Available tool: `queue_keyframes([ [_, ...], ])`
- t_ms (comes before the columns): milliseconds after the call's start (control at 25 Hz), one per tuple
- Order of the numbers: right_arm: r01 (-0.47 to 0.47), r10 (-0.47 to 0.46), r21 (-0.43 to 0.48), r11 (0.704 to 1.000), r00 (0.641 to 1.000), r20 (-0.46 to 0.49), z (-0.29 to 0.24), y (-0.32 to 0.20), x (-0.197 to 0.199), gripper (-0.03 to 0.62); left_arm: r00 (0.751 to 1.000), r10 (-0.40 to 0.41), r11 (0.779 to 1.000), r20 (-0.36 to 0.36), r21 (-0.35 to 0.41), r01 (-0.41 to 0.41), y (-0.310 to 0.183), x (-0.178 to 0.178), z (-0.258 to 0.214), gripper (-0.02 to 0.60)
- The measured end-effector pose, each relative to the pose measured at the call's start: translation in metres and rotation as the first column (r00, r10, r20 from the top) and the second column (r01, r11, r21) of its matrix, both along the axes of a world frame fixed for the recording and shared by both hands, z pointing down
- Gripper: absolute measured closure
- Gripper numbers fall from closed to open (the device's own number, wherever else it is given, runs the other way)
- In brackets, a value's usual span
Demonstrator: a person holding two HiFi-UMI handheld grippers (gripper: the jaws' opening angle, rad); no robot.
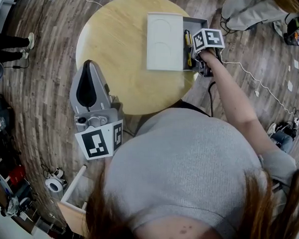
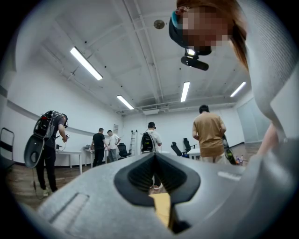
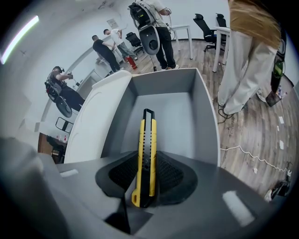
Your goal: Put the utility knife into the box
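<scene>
Knife (image 3: 145,133) sits clamped between right tongs (image 3: 145,155) over box (image 3: 205,116).

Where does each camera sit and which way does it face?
Head view: on the person's head, steeply down at round table, box, left gripper, right gripper; shoulders, right arm show.
Left gripper view: on that gripper, level across the room at standing people; shut jaws, person's shirt show.
Right gripper view: on that gripper, down into the box; its jaws grip the utility knife.
Shared: head and right gripper views show box and utility knife.

Round table (image 1: 113,45) — box (image 1: 196,22) on top
</scene>
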State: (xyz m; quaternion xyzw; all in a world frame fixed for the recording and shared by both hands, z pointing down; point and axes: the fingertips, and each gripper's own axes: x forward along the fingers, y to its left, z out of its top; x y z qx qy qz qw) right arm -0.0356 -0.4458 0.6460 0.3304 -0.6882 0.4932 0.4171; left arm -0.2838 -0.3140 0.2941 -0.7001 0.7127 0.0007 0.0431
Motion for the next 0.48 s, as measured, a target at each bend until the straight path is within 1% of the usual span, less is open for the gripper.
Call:
queue_keyframes([
  [240, 0.017, -0.018, -0.031, 0.999, 1.000, -0.023, 0.0026, -0.0015, -0.0015, 0.471, 1.000, 0.004, 1.000, -0.003, 0.014, -0.004, -0.0041, -0.0013, -0.0042, 0.586],
  [480, 0.023, -0.024, -0.021, 1.000, 1.000, -0.018, 0.0021, 0.0000, -0.0020, 0.471, 1.000, 0.006, 1.000, 0.000, 0.018, -0.006, -0.0037, 0.0028, -0.0068, 0.586],
])
